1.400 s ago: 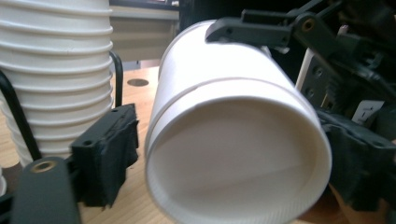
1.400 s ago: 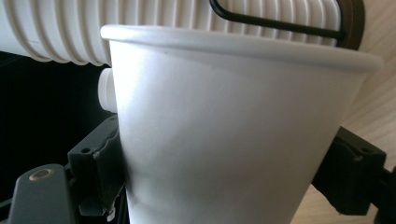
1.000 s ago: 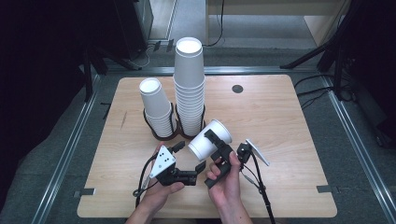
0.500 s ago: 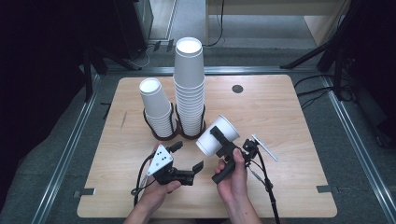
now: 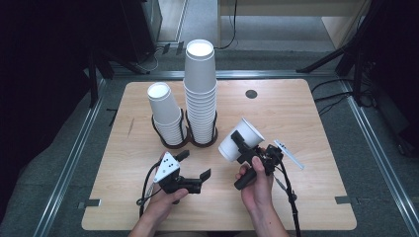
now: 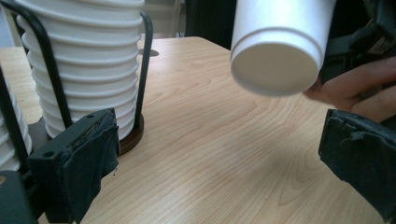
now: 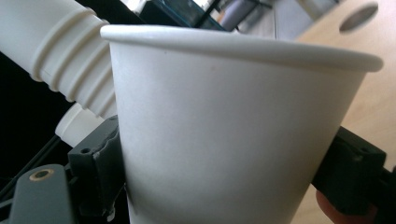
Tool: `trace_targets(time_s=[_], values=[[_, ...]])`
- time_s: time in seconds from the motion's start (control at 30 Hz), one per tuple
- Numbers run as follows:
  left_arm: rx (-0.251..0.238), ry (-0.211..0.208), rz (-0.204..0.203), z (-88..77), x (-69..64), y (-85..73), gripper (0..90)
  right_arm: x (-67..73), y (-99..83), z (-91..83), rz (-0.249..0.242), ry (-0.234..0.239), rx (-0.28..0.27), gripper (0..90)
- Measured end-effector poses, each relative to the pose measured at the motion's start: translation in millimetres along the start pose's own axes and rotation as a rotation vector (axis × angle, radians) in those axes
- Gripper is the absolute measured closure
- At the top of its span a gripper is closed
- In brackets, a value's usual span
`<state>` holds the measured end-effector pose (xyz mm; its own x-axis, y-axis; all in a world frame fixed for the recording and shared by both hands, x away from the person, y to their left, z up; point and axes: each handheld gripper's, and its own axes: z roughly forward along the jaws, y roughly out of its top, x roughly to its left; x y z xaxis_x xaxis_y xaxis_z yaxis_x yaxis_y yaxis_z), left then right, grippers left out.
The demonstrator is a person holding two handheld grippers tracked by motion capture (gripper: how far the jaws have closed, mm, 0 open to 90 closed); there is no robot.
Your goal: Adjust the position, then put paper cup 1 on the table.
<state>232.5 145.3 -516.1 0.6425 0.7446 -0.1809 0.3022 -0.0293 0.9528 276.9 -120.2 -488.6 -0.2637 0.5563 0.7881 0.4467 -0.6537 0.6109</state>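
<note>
Single paper cup gripped over the worktop, two racked stacks behind.

Two black wire holders on my wooden worktop [image 5: 306,123] hold nested white paper cups: the tall stack [image 5: 200,94] at 12 o'clock, the short stack [image 5: 165,116] toward 10. My right gripper [image 5: 236,141] has its fingers clamped on a smooth, tapered white cup [image 5: 241,139], long axis tilted, mouth toward 1 o'clock. My left gripper [image 5: 193,164] has just been opening; its padded fingers stand wide and empty.
</note>
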Motion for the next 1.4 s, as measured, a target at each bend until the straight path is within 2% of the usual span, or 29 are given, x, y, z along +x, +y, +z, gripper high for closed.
trace_targets(time_s=[0.07, 0.13, 0.23, 0.27, 0.3, 0.33, 0.37, 0.43, 0.63, 0.83, 1.1, 1.2, 1.23, 1.3, 1.4], values=[[-0.002, 0.015, -0.012, -1.1, 3.0, -1.3, 0.0, 1.0, 2.0, -1.0, -0.036, 0.005, -0.026, 15.0], [-0.003, 0.025, -0.015, -1.9, 4.4, -2.0, 0.0, 0.1, 4.1, -1.1, -0.1, 0.006, -0.06, 15.0], [-0.004, 0.038, -0.016, -3.2, 6.0, -3.1, 0.0, -1.1, 6.4, -2.3, -0.214, 0.018, -0.093, 15.0], [-0.002, 0.055, -0.009, -4.9, 7.3, -4.6, 0.0, -1.1, 7.1, -3.4, -0.266, 0.026, -0.096, 15.0], [-0.002, 0.055, -0.009, -4.9, 7.3, -4.6, 0.0, -1.1, 7.1, -3.4, -0.266, 0.026, -0.096, 15.0], [-0.003, 0.11, 0.016, -6.3, 8.1, -6.1, 0.0, -0.9, 8.2, -5.7, -0.357, 0.029, -0.1, 14.9], [-0.003, 0.132, 0.028, -7.0, 8.7, -6.6, 0.0, -1.4, 8.7, -6.8, -0.406, 0.023, -0.108, 14.8], [-0.003, 0.155, 0.023, -9.3, 10.6, -7.6, 0.0, -3.6, 11.5, -8.0, -0.476, 0.004, -0.112, 14.8], [0.014, 0.175, 0.007, -21.5, 15.4, -15.3, 0.0, -12.1, 23.5, -11.3, -0.523, -0.04, -0.119, 14.7], [0.03, 0.191, -0.009, -37.2, 23.5, -20.5, 0.0, -13.3, 30.1, -13.9, -0.585, -0.068, -0.129, 14.6], [0.047, 0.222, -0.024, -56.3, 36.6, -26.0, 0.0, -13.7, 37.3, -14.0, -0.6, -0.087, -0.134, 14.5], [0.059, 0.236, -0.039, -61.5, 43.6, -29.4, 0.0, -13.4, 40.8, -11.6, -0.612, -0.103, -0.137, 14.4], [0.06, 0.244, -0.06, -64.1, 48.2, -30.2, 0.0, -13.7, 41.9, -10.6, -0.612, -0.106, -0.138, 14.4], [0.061, 0.242, -0.068, -65.6, 50.5, -30.2, 0.0, -14.5, 43.0, -9.5, -0.614, -0.11, -0.139, 14.5], [0.072, 0.279, -0.06, -69.6, 57.4, -31.8, 0.0, -17.4, 46.7, -5.2, -0.624, -0.118, -0.157, 14.5]])
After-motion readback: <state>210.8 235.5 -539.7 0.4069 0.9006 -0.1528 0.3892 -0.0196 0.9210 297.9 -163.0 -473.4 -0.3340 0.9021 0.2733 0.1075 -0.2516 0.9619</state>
